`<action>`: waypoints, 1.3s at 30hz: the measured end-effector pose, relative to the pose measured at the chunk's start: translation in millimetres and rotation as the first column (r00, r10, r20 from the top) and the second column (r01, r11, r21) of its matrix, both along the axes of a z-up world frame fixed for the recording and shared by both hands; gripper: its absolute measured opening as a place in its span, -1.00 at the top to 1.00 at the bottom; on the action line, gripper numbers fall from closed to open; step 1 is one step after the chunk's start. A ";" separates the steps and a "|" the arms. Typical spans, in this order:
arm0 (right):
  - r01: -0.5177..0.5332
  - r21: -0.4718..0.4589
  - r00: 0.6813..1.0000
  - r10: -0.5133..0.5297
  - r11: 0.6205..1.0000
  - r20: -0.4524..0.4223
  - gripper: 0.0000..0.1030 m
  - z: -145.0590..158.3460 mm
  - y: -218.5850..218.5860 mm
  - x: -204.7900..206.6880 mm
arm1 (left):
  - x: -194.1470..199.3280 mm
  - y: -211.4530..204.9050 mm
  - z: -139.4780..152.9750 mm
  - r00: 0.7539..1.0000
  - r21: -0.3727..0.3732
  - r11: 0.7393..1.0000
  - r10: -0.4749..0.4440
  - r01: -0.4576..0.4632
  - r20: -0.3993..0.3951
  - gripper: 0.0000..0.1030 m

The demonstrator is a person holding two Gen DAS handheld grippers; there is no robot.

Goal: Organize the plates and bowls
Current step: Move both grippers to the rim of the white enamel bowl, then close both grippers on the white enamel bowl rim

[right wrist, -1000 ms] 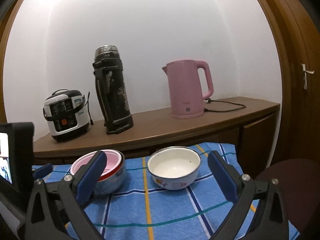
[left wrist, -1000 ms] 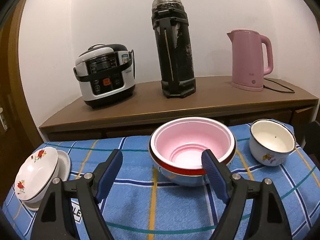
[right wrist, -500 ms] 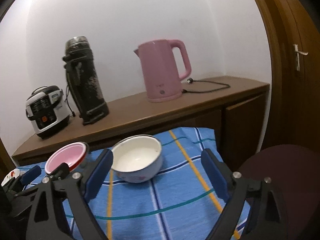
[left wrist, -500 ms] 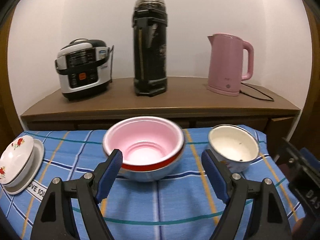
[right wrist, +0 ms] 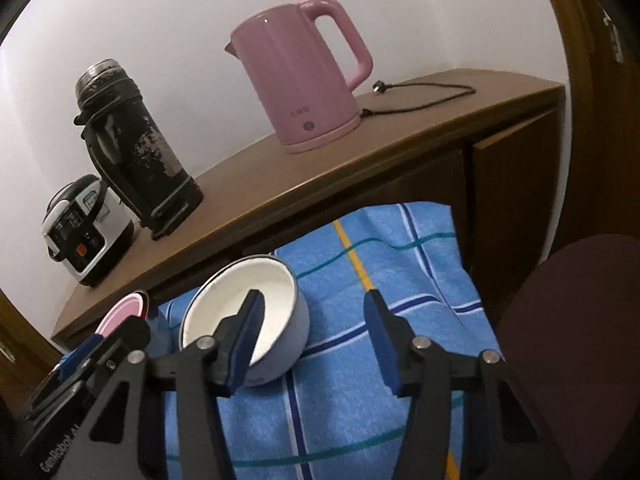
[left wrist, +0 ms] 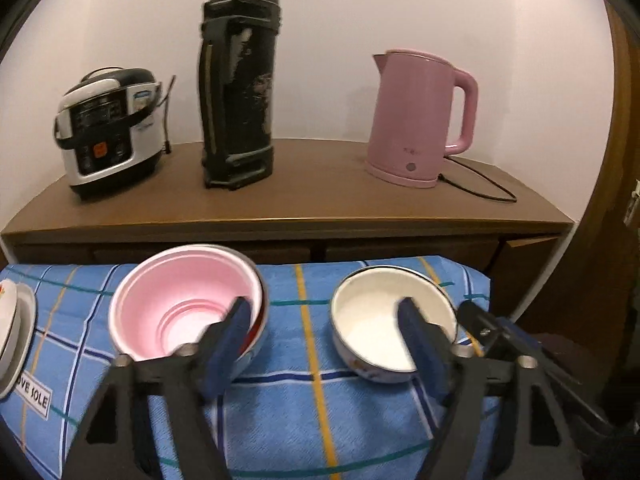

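Right wrist view: the white bowl lies just left of the right gripper, whose 2 fingers are spread apart and empty; the left gripper likewise.

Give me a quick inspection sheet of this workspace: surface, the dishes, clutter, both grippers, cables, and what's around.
Surface: blue plaid cloth covers the table.
Job's things: pink bowl nested in a red-rimmed bowl; white enamel bowl upright beside it, apart; floral dish on a plate at the far left edge.
Clutter: nothing seen on the cloth.
Grippers: left gripper open, holding nothing; right gripper open, one finger over the white bowl's rim.
Cables: kettle cord loose on the sideboard.
Surroundings: wooden sideboard with rice cooker, black thermos, pink kettle; dark round seat at right.
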State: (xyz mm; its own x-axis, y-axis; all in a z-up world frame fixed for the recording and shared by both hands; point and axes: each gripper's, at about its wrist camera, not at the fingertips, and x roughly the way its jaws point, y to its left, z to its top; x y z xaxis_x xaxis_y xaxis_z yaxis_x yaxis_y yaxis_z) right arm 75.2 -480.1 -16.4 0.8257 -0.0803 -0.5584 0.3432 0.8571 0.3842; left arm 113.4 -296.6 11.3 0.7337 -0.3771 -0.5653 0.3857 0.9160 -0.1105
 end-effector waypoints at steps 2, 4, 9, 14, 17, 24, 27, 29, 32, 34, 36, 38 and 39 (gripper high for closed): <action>-0.026 0.024 1.000 0.026 0.999 -0.002 0.07 -0.6 0.1 5.4 | 8.2 -2.1 -3.5 0.998 -0.028 0.999 -0.027 0.025 -0.060 0.00; -0.040 0.030 0.999 0.041 0.999 -0.012 0.12 -1.2 1.7 10.6 | 14.3 -2.6 -8.1 0.993 -0.054 0.998 -0.037 0.031 -0.109 0.06; -0.055 0.044 0.997 0.058 0.998 -0.054 0.26 -8.4 1.3 22.2 | 21.9 -7.0 -18.6 0.981 -0.121 0.991 -0.080 0.059 -0.178 0.25; -0.068 0.063 0.994 0.074 0.996 -0.085 0.44 -16.6 -0.6 30.2 | 29.2 -12.5 -25.7 0.975 -0.130 0.990 -0.077 0.051 -0.209 0.32; -0.066 0.068 0.993 0.072 0.996 -0.093 0.51 -18.7 -1.9 34.9 | 34.7 -14.9 -28.3 0.969 -0.130 0.990 -0.083 0.053 -0.233 0.35; -0.053 0.047 0.991 0.058 0.998 -0.119 0.65 -19.8 -3.4 41.4 | 47.4 -20.8 -38.1 0.950 -0.130 0.989 -0.104 0.068 -0.295 0.42; -0.051 0.025 0.990 0.054 0.998 -0.128 0.67 -18.5 -0.7 41.0 | 46.2 -22.6 -39.0 0.951 -0.105 0.991 -0.105 0.077 -0.292 0.48; -0.049 0.006 0.989 0.049 0.999 -0.139 0.67 -17.0 1.9 40.1 | 44.2 -23.1 -37.6 0.951 -0.090 0.992 -0.113 0.090 -0.287 0.53; -0.038 0.011 0.988 0.040 0.999 -0.148 0.68 -15.7 1.4 36.0 | 41.6 -22.7 -37.4 0.950 -0.077 0.992 -0.123 0.105 -0.288 0.60; -0.035 0.016 0.988 0.037 0.999 -0.151 0.68 -14.6 2.1 30.7 | 39.0 -22.5 -37.9 0.949 -0.062 0.991 -0.130 0.117 -0.286 0.62; -0.036 0.015 0.987 0.038 0.999 -0.153 0.68 -13.6 4.5 25.2 | 34.9 -22.0 -37.8 0.951 -0.044 0.991 -0.136 0.129 -0.277 0.65; -0.036 0.000 0.986 0.035 0.999 -0.160 0.68 -12.8 8.8 19.3 | 30.9 -21.3 -37.1 0.950 -0.035 0.989 -0.146 0.142 -0.275 0.66; -0.035 -0.016 0.986 0.031 0.999 -0.166 0.68 -12.1 12.1 15.5 | 28.7 -20.6 -36.9 0.950 -0.029 0.989 -0.150 0.148 -0.274 0.66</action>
